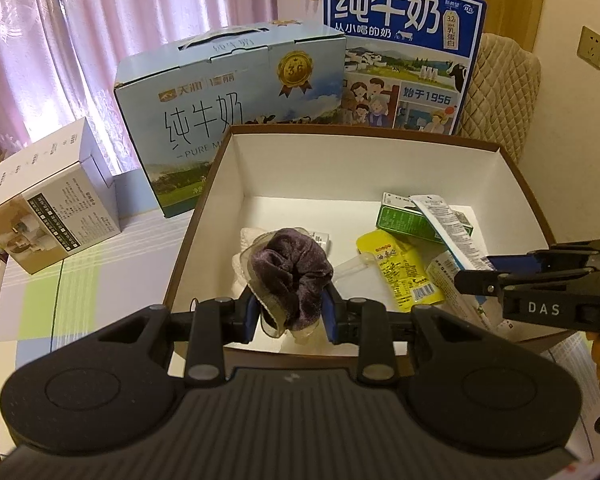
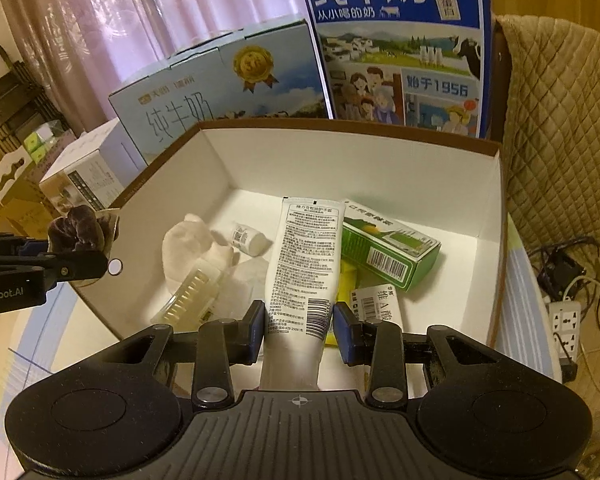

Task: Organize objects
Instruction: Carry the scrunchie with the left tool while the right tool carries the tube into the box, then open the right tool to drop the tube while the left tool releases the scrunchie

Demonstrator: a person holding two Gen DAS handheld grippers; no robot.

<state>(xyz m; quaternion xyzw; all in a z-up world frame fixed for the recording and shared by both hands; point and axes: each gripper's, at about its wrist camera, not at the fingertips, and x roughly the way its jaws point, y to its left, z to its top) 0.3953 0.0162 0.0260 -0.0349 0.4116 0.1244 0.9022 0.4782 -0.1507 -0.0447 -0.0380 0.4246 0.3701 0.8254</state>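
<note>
Now I angle both grippers down over white-lined box [image 2: 352, 160]: left gripper [image 1: 290, 312] clamps purple scrunchie [image 1: 290, 270], right gripper [image 2: 300, 330] pinches white tube [image 2: 304, 264].

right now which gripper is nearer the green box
Right. The right gripper, holding the white tube, sits just beside the green box; the left gripper with the purple scrunchie is across the storage box.

Box [image 2: 492, 208] back half lies bare; milk cartons [image 1: 228, 120] wall its far side.
</note>
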